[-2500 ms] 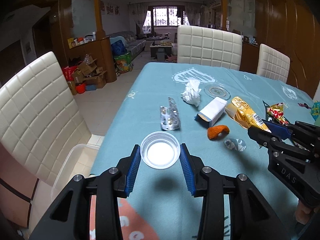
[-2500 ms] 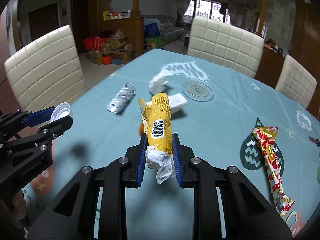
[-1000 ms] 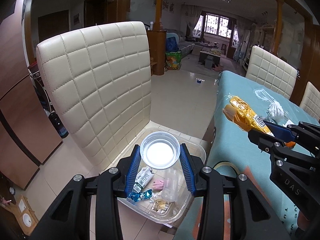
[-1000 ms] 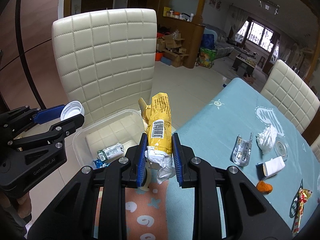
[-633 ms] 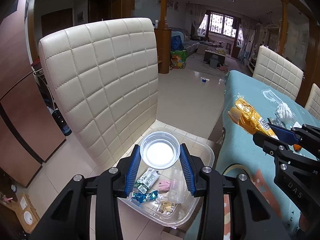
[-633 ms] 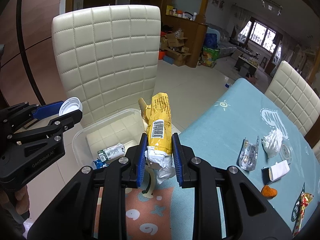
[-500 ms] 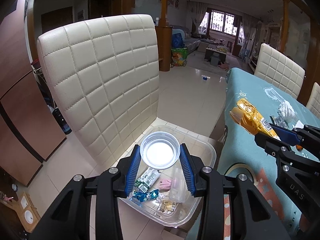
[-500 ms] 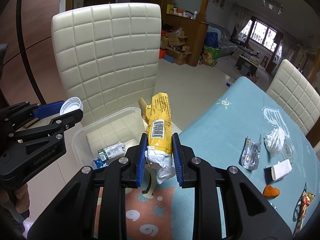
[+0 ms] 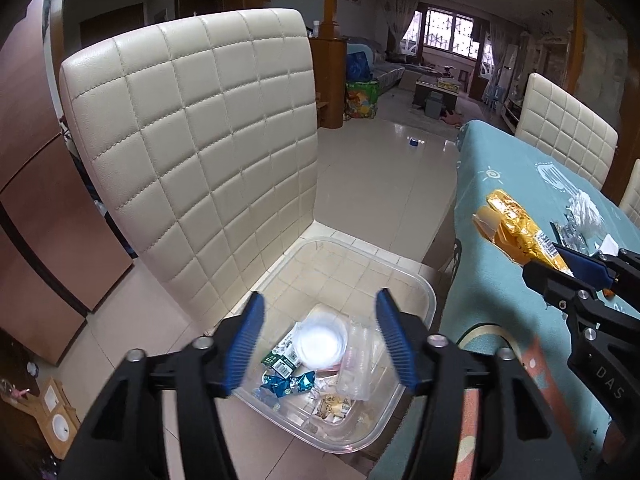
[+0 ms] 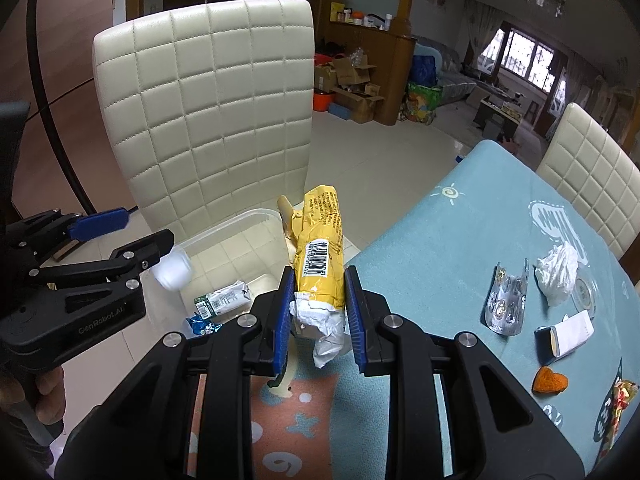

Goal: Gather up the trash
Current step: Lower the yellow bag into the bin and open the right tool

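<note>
The left gripper (image 9: 320,344) hangs over a clear plastic bin (image 9: 416,292) that sits on the floor beside the near left corner of the surface (image 10: 460,236), in front of a cream quilted chair (image 9: 200,140). Its jaws have just been opening and now stand apart with nothing between them. The white plastic lid (image 9: 322,342) is free of the pads; in the right wrist view it shows as a blurred white shape (image 10: 173,270) just below the left gripper's fingertip, probably in mid-fall, though the blur makes that hard to confirm. Inside the bin lie a small green carton (image 10: 222,300), a crumpled blue wrapper (image 9: 286,384) and a clear plastic cup (image 9: 360,356).

The right gripper (image 10: 318,316) is clamped on a yellow snack wrapper (image 10: 320,248), which stands up between its blue pads, with its torn white end hanging below them. It is held above the surface's near left edge, just beside the bin.

Further along the surface lie a foil blister pack (image 10: 506,300), a crumpled white tissue (image 10: 558,272), a small white box (image 10: 566,336), an orange snack piece (image 10: 550,380) and a red and gold wrapper (image 10: 622,394) near the right edge.
</note>
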Demonstrator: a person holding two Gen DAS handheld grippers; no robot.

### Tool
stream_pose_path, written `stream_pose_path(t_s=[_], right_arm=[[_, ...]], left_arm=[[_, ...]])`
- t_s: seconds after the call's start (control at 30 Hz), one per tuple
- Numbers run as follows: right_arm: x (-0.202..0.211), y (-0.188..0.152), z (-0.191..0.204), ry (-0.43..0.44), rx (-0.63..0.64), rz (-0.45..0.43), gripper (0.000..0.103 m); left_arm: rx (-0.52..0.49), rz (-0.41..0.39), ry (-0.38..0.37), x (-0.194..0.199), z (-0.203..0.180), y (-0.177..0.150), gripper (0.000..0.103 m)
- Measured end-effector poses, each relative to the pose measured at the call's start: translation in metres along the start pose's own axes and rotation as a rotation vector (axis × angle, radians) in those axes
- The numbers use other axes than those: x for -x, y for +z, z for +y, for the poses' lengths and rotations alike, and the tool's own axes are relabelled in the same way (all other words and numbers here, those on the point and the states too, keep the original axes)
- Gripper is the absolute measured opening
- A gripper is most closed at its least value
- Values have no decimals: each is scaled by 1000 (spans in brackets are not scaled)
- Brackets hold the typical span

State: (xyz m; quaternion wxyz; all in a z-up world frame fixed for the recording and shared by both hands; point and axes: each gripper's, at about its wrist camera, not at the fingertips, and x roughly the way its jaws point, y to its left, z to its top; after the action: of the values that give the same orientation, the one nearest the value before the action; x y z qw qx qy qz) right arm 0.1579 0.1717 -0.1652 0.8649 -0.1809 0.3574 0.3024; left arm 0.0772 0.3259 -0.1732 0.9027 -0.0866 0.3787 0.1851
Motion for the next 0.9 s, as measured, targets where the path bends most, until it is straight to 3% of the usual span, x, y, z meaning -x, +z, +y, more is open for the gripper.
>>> stream_pose_path(t_s=[0.9], right_arm=[[-2, 0, 21, 36, 48, 10, 29]], left_arm=[[34, -21, 23, 10, 20, -7, 62]])
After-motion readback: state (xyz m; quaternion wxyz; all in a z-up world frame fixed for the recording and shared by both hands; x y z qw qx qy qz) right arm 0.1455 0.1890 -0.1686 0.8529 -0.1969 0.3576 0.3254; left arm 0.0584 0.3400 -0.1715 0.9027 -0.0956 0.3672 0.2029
